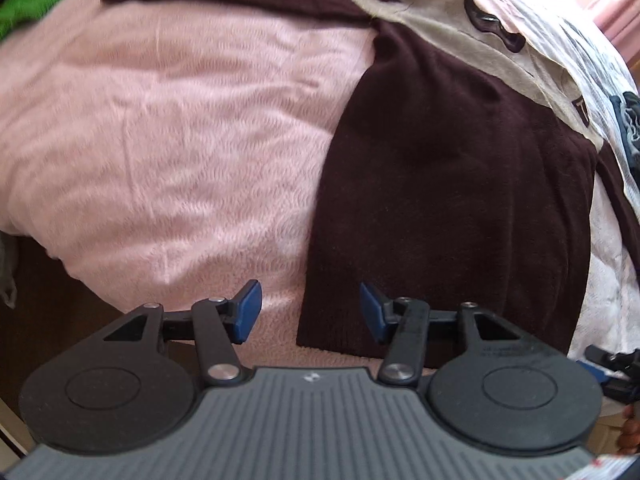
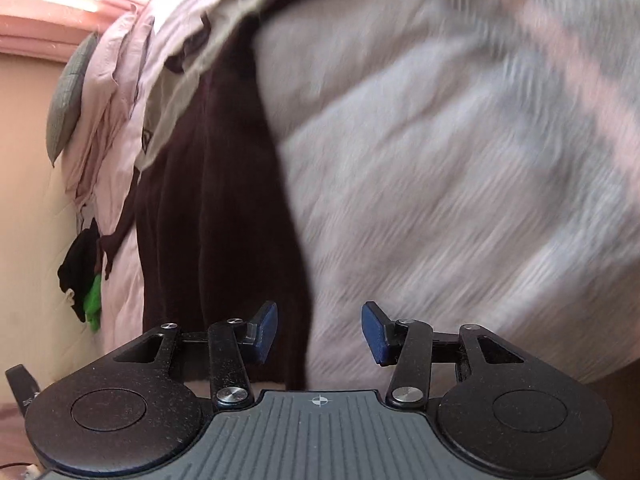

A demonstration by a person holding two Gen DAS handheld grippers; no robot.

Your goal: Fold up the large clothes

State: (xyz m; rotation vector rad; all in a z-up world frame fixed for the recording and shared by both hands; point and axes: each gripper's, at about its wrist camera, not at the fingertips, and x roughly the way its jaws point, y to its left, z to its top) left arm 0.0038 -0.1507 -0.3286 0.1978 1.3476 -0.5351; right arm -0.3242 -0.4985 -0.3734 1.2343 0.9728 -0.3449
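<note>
Left wrist view: the left gripper [image 1: 310, 312] points steeply down at the bed, jaws standing apart with nothing between the blue pads [image 1: 248, 312]. The pads hang above the near hem of the dark maroon garment [image 1: 452, 200] and do not press on it. That garment lies flat on the pink blanket [image 1: 160, 140], its long axis running from the ribbed hem just ahead of the fingertips away and to the upper left, where a narrower dark band continues across the top of the blanket. Its right edge passes under a cream printed cloth [image 1: 452, 36] with dark motifs. Farther right lies white patterned bedding [image 1: 612, 240]. At the far upper left corner a green item [image 1: 24, 8] shows partly. At the right frame edge the right gripper [image 1: 612, 368] enters, with part of a hand [image 1: 630, 428] below it.

Right wrist view: the right gripper [image 2: 319, 332] has its jaws apart and holds nothing. The picture is heavily motion-blurred. Just beyond the left pad [image 2: 266, 332] the same maroon garment [image 2: 216, 200] runs lengthwise from near the fingertips toward the top of the frame. To its right is the blanket [image 2: 460, 180], blurred and greyish here. To its left crumpled pale bedding [image 2: 120, 80] extends away, with a grey cushion [image 2: 70, 92] at its edge against a beige wall [image 2: 28, 200]. A black and green bundle [image 2: 84, 276] sits lower at the bedding's left margin. No containers are in view.
</note>
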